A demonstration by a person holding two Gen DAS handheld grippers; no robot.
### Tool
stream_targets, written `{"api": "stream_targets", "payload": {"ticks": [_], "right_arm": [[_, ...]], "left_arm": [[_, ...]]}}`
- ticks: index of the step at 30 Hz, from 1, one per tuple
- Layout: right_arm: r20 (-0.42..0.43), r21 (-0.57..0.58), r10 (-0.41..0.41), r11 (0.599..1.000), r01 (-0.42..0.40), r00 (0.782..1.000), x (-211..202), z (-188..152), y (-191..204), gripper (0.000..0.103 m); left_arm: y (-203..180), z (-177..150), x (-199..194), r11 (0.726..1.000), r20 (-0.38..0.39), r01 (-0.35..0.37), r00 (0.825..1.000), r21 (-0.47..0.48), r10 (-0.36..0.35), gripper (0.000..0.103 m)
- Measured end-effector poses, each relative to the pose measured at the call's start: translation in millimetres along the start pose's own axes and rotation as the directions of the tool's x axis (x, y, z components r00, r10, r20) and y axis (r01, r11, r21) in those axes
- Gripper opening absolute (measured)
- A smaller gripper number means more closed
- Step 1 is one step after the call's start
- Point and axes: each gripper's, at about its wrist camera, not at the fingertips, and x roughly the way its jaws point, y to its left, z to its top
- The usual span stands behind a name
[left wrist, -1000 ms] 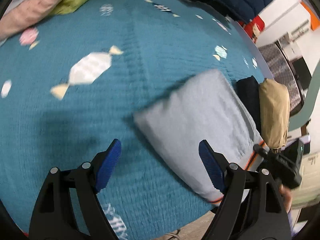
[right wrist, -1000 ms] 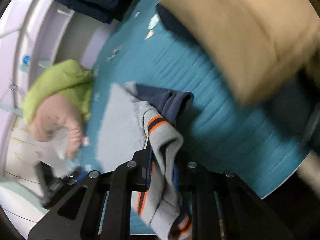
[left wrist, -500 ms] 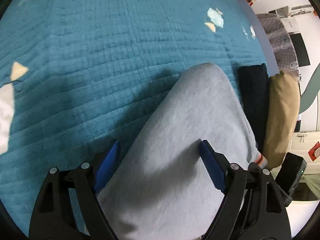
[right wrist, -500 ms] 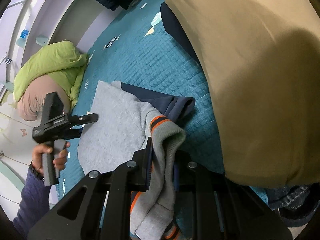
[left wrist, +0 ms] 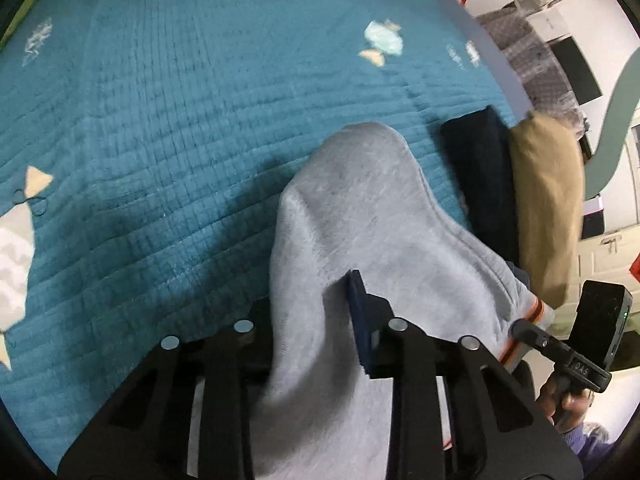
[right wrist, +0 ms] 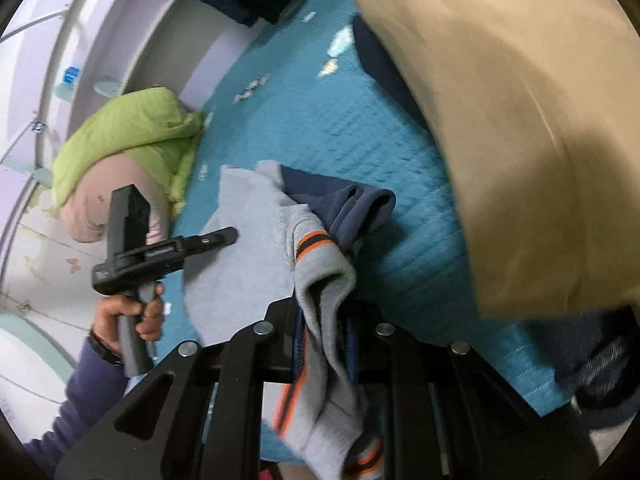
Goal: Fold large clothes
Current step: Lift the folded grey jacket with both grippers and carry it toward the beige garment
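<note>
On the teal blanket (left wrist: 168, 128) lies the grey sweater (left wrist: 372, 216), and the left gripper (left wrist: 316, 320) is closing its jaws on a fold of it, while the right gripper (right wrist: 324, 336) holds the striped hem (right wrist: 320, 268) tightly pinched.

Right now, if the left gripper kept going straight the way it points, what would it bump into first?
The soft grey sweatshirt. The left gripper is closing with a fold of it already between its jaws, so more grey fabric lies directly ahead. Beyond that comes the teal quilted bedspread, though depth is hard to judge.
</note>
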Motion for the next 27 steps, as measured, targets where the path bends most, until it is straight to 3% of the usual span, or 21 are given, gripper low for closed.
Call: {"api": "stream_targets", "payload": {"ticks": [8, 14, 21, 27], "right_arm": [[0.041, -0.07, 0.089, 0.994, -0.086, 0.995, -45.3, -6.8, 38.6, 0.016], [0.13, -0.09, 0.16, 0.985, -0.149, 0.979, -106.3, 3.6, 48.4, 0.016], [0.257, -0.051, 0.219, 0.976, -0.213, 0.941, -185.0, 31.5, 22.6, 0.016], [0.354, 0.066, 0.206, 0.968, -0.244, 0.912, -227.6, 59.6, -40.8, 0.016]], "left_arm": [[-36.3, -16.6, -59.7, 0.999, 0.107, 0.022, 0.994, 0.03, -0.025, 0.025], [-100.4, -0.5, -110.5, 0.99, 0.181, 0.019, 0.982, 0.138, -0.044, 0.026], [-235.0, 66.7, -124.2, 0.946, 0.182, 0.007, 0.981, 0.323, -0.069, 0.026], [-345.3, 122.8, -78.1, 0.905, 0.099, 0.03, 0.992, 0.425, -0.08, 0.026]]}}
